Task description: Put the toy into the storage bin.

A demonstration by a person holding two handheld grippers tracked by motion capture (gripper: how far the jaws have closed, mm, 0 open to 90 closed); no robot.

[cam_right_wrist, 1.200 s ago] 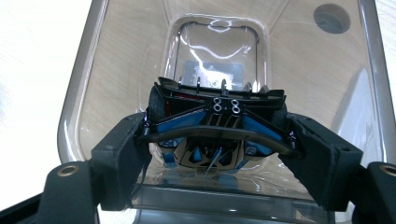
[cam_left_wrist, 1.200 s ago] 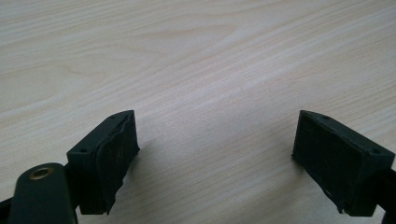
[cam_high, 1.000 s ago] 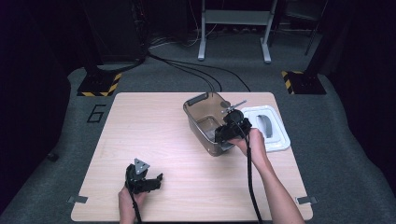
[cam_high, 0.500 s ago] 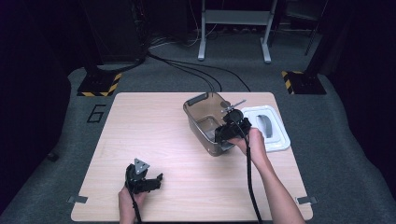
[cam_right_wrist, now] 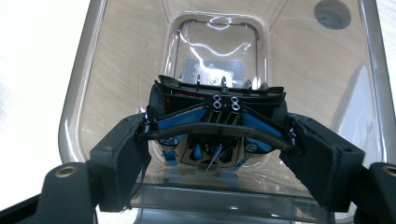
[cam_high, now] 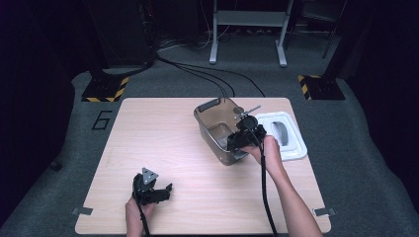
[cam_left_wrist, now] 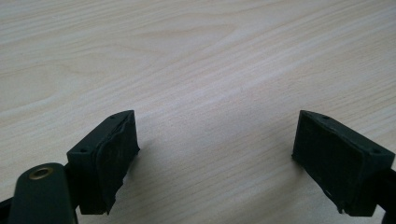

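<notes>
Toy car (cam_right_wrist: 215,128), black with blue panels, sits clamped between my right tongs (cam_right_wrist: 217,156), both jaws pressed on its sides, held over the open mouth of the clear brown bin (cam_right_wrist: 84,93). The bin's walls ring the car closely, with its near rim just beneath my jaws. In the high view my right tongs (cam_high: 245,137) hang over the bin's near end, forearm stretched forward from the counter's (cam_high: 158,133) front edge; the white lid (cam_high: 292,148) lies just beside the bin. My left tongs (cam_left_wrist: 215,154) gape wide, holding nothing, low over bare wood near the front edge.
</notes>
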